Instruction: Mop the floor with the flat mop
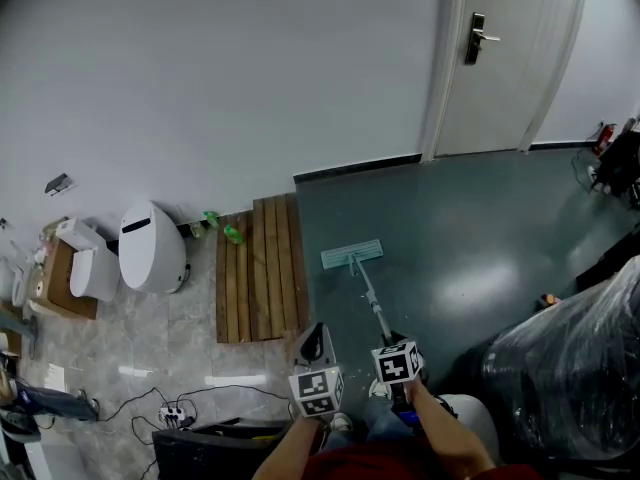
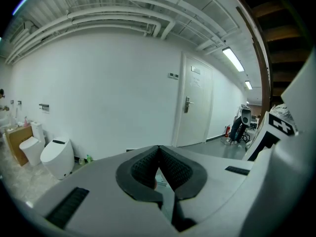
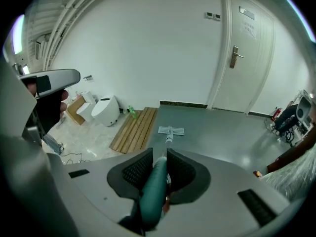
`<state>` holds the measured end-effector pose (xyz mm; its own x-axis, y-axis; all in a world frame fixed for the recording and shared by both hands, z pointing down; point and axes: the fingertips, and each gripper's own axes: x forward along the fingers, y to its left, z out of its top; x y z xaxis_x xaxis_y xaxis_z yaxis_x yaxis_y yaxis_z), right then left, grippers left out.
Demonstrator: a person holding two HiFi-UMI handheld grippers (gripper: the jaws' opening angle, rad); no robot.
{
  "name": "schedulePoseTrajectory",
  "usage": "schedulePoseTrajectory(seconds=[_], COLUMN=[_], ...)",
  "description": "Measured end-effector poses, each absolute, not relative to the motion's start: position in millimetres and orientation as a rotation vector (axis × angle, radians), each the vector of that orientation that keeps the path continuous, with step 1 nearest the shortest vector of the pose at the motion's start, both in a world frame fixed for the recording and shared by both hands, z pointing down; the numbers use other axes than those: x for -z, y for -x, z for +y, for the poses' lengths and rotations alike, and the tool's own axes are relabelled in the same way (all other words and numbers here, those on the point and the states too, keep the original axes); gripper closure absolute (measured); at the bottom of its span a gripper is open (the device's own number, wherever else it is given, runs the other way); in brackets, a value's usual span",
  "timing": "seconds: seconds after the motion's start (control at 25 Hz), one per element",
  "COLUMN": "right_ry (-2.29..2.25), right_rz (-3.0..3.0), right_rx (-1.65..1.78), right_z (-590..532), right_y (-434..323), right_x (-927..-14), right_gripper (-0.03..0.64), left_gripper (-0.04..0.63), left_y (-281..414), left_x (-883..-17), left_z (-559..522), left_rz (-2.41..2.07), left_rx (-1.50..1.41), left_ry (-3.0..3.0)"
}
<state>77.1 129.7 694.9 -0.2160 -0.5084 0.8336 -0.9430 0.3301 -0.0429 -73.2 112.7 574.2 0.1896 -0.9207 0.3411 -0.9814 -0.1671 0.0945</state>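
Teal mop handle, probably light and stiff, clamped near its top in right tongs; left tongs pinched together, empty.

You wore a red top, seen at six o'clock in the head view, with blue trousers just above it. Your left gripper had a smooth, pale grey moulded shell, black ribbed pads set in a dark collar, and black slotted vents at eight and three o'clock. Its marker cube was white with black square patterns. Your right gripper matched it, with the same grey shell, black pads and its own black-and-white cube.
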Motion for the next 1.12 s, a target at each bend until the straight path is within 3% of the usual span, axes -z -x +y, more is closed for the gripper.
schedulePoseTrajectory(seconds=[0.72, 1.12], right_ry=[-1.212, -1.221], right_rz=[-1.892, -1.878], right_rx=[-0.718, -0.729], right_z=[34, -10], right_y=[-119, -98], right_x=[-692, -697], right_gripper=[0.518, 0.518], left_gripper=[0.581, 0.581], left_y=[25, 41], left_x=[-563, -553], left_z=[23, -34], left_rz=[-1.880, -1.875], left_rx=[-0.315, -0.257], left_ry=[-2.133, -2.210])
